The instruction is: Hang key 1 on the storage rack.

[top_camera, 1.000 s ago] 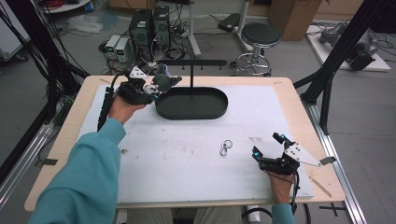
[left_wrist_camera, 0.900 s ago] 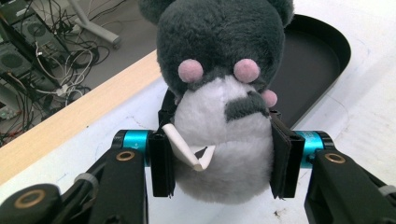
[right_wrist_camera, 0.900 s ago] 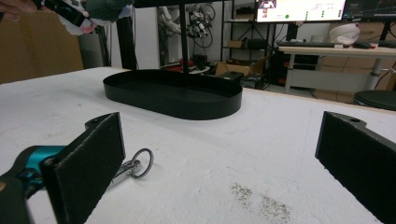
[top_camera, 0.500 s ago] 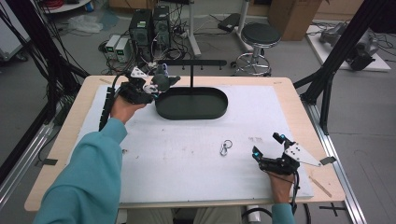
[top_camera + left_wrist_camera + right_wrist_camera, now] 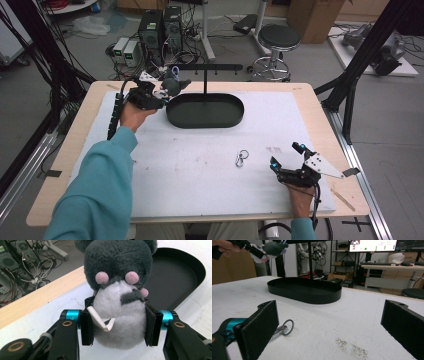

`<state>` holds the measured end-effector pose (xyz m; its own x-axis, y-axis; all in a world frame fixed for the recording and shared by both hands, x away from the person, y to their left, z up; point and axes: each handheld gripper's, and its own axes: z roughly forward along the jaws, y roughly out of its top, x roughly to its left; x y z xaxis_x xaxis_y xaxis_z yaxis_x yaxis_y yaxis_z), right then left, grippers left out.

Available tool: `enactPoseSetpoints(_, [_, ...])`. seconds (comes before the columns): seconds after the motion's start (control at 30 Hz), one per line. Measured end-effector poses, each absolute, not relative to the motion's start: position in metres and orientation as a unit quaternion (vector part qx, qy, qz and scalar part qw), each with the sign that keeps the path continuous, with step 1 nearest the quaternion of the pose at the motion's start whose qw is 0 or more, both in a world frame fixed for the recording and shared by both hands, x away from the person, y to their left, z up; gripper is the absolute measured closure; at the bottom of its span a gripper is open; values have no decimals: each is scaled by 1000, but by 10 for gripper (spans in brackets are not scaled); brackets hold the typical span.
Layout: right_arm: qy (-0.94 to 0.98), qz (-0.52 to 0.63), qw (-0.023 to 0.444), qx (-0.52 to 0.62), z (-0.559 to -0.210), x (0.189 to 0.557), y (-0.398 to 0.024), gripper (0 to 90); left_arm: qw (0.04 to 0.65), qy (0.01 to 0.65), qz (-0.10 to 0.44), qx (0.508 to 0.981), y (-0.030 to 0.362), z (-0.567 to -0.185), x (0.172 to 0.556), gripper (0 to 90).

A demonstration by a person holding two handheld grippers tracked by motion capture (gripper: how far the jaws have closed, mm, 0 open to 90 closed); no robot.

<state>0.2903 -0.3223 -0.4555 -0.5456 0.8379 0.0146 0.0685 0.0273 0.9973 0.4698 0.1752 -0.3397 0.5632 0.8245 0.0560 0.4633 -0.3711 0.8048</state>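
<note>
The left gripper (image 5: 167,90) is clamped shut near the table's far-left corner; the right gripper (image 5: 284,159) gapes wide by the near-right edge.

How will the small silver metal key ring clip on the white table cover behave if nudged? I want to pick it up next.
The small silver metal key ring clip lies flat, so it will probably slide rather than roll. It looks thin and rigid, likely hard to get jaws under. Its ring may pivot loosely.

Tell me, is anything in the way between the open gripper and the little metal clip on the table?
Nothing visible. The right gripper has its fingers wide apart, and the metal clip lies just ahead by one of them on the white mat. The left gripper holds the plush toy far away.
</note>
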Motion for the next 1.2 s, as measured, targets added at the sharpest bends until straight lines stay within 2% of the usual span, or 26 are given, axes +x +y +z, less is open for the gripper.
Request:
enactPoseSetpoints(0.8, [642, 601, 318, 355, -455, 290, -322, 7, 395, 427, 236, 778, 182, -351, 482, 498])
enactPoseSetpoints(0.83, [642, 601, 318, 355, -455, 290, -322, 7, 402, 422, 235, 777, 182, -351, 482, 483])
enactPoseSetpoints(0.87, [642, 602, 320, 352, -455, 290, -322, 7, 418, 408, 230, 778, 183, -351, 482, 370])
enactPoseSetpoints(0.9, [642, 601, 322, 351, -455, 290, -322, 7, 424, 402, 232, 777, 183, -351, 482, 311])
enactPoseSetpoints(0.97, [642, 601, 322, 351, -455, 290, -322, 7, 442, 398, 229, 770, 185, -349, 482, 282])
enactPoseSetpoints(1.03, [642, 601, 321, 351, -455, 290, -322, 7, 453, 396, 224, 767, 186, -348, 482, 155])
enactPoseSetpoints(1.07, [642, 602, 320, 351, -456, 290, -322, 7, 456, 393, 224, 767, 187, -348, 481, 126])
enactPoseSetpoints(1.1, [642, 601, 320, 353, -455, 290, -322, 7, 462, 388, 224, 765, 187, -347, 480, 40])
enactPoseSetpoints(1.2, [642, 601, 319, 354, -455, 290, -322, 7, 480, 377, 229, 758, 190, -344, 477, 17])
